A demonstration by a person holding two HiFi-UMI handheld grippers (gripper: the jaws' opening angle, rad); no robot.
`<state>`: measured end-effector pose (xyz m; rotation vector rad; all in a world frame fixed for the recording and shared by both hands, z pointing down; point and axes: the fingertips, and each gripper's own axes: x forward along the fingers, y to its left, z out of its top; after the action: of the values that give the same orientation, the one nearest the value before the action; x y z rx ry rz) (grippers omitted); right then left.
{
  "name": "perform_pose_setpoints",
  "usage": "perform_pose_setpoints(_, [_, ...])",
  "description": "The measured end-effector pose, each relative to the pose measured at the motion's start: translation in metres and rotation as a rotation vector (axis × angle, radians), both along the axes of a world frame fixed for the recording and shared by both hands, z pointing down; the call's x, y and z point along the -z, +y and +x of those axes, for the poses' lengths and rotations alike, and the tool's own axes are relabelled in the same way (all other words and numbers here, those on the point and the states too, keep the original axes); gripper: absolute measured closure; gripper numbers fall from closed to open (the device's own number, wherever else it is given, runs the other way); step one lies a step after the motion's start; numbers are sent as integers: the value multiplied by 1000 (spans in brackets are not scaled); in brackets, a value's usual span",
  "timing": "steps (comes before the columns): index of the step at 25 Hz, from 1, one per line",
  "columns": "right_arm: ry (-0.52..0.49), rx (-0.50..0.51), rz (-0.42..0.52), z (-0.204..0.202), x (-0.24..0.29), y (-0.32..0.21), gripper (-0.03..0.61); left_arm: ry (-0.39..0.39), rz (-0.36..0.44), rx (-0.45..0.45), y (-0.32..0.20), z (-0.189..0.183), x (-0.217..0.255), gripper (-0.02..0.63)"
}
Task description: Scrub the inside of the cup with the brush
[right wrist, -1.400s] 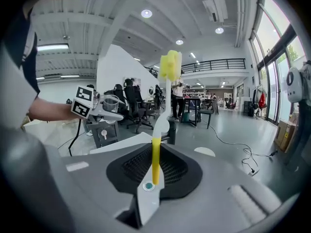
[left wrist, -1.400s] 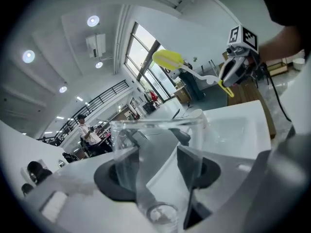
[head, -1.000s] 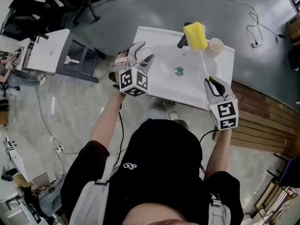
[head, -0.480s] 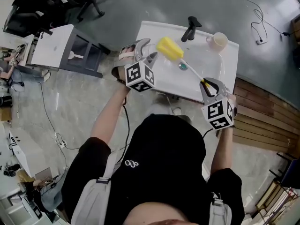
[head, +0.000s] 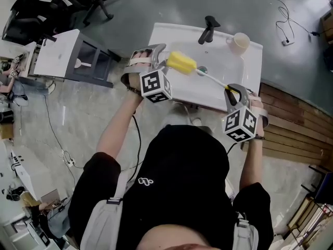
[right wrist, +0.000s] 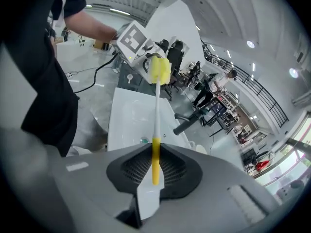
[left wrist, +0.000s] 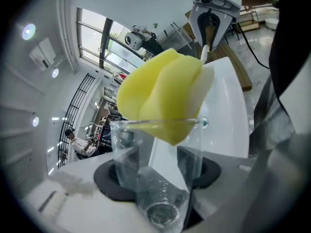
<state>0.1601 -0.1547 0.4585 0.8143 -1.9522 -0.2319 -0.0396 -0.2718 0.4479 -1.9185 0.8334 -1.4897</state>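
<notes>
We see a clear, thin-walled cup (left wrist: 156, 183) clamped by its side walls between the jaws of the left gripper (left wrist: 158, 154). It is held in the air over the near left corner of the sink (head: 237, 69), its open mouth turned toward the brush. The brush (right wrist: 156, 111) is a thin white stick with a yellow grip end and a chunky yellow sponge head (left wrist: 163, 98); the right gripper (right wrist: 154, 168) pinches its grip end by the sink's near right edge, and the stick slants across the basin. We find the head's lower tip just inside the cup's rim, with most of the head outside.
</notes>
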Motion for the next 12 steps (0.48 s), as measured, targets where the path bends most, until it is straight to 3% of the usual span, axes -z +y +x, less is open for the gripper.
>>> perform_pose_setpoints(12, [283, 96, 115, 19, 19, -6, 528, -218, -38, -46, 12, -1, -23, 357])
